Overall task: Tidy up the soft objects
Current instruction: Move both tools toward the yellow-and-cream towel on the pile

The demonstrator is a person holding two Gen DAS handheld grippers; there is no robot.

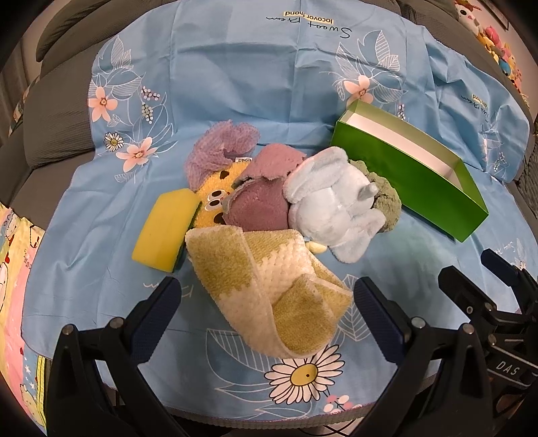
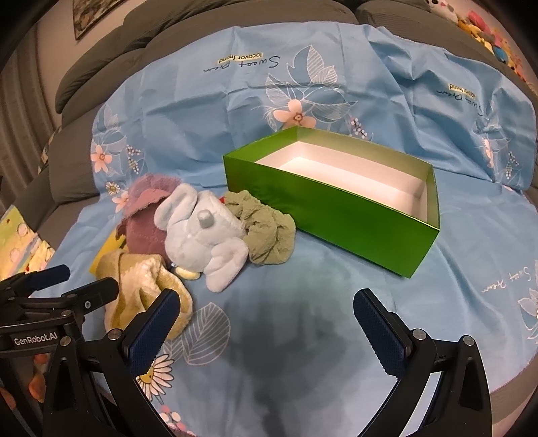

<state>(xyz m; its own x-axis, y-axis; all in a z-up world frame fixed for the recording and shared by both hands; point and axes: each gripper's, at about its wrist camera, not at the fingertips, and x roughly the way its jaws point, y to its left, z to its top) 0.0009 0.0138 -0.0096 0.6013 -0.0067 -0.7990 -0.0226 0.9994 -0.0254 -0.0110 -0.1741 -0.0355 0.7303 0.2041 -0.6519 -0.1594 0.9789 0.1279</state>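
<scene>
Bare sheet (image 2: 302, 319) lay open before the right gripper (image 2: 267, 322) up to the box (image 2: 336, 215). The towel (image 1: 269, 285) blocked the left gripper (image 1: 265, 302); the pile (image 1: 296, 191) crowded the box's left wall.

A big blue cloth (image 1: 269, 101) with flowers covers a gray sofa (image 1: 60, 101). Bright toys (image 1: 497, 43) sit far back. A picture (image 2: 90, 13) hangs on the wall.

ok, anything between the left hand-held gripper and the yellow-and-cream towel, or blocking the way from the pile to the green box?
Nothing visible. The left hand-held gripper is open with the yellow-and-cream towel right at its fingertips. The green box is open-topped and empty; only the olive green cloth lies by its near wall.
</scene>
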